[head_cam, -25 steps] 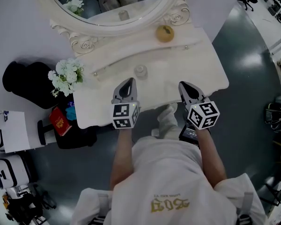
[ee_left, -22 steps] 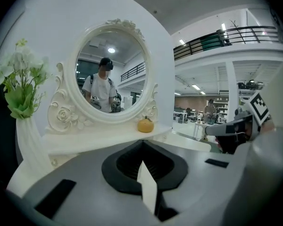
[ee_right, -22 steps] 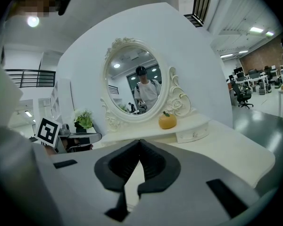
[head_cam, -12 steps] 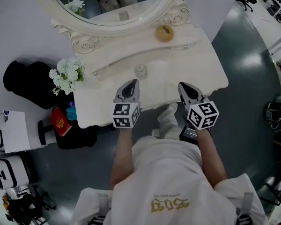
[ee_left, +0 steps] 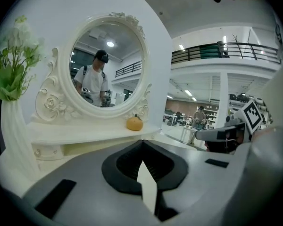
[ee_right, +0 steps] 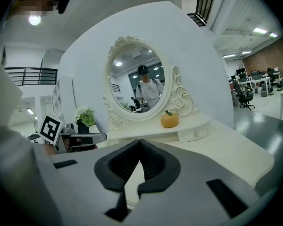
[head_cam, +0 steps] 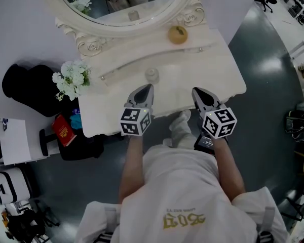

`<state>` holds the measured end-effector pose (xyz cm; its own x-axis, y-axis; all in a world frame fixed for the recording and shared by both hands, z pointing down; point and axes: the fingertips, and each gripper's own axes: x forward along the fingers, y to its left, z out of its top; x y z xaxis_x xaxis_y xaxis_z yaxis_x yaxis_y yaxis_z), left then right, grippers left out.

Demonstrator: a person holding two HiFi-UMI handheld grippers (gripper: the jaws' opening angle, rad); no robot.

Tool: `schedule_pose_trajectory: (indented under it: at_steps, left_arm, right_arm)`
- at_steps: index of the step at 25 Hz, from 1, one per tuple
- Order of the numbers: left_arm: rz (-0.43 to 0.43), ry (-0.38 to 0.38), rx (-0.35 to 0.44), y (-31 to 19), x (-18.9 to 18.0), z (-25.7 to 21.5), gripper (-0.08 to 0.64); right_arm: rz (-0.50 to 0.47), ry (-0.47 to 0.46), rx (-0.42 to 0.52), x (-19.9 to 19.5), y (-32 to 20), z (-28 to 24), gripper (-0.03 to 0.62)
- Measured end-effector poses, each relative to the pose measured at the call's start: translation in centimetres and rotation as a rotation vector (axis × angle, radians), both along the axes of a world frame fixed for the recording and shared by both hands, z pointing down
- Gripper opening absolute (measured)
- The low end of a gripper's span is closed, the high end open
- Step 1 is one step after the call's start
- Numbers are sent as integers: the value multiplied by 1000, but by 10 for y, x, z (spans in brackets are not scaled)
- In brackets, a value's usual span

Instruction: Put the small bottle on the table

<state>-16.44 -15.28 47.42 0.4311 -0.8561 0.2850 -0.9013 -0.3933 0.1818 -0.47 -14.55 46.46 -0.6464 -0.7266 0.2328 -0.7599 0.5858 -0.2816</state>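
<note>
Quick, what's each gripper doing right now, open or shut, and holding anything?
Left gripper: shut, nothing held.
Right gripper: shut, nothing held.

Head view: dim, even light; the dark floor [head_cam: 271, 65] carries pale glare patches. Gripper views: brighter, lit by a ceiling lamp [ee_right: 34, 20] overhead. Strong fisheye bending bows lines toward black corners. My left gripper [ee_left: 142, 142], nearest the lens, is slightly soft.

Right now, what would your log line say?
left gripper: shut, empty | right gripper: shut, empty | small bottle: on table, just past left gripper
</note>
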Motion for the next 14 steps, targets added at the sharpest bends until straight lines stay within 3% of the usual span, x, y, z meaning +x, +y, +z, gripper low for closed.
schedule_pose_trajectory:
  at_steps: [8, 14]
  left_arm:
    - [32, 54, -4, 0, 10, -3, 17]
    - [40, 47, -8, 1, 13, -2, 17]
  right_arm:
    - [14, 2, -8, 11, 1, 1, 12]
    - [16, 0, -9, 12, 3, -1, 12]
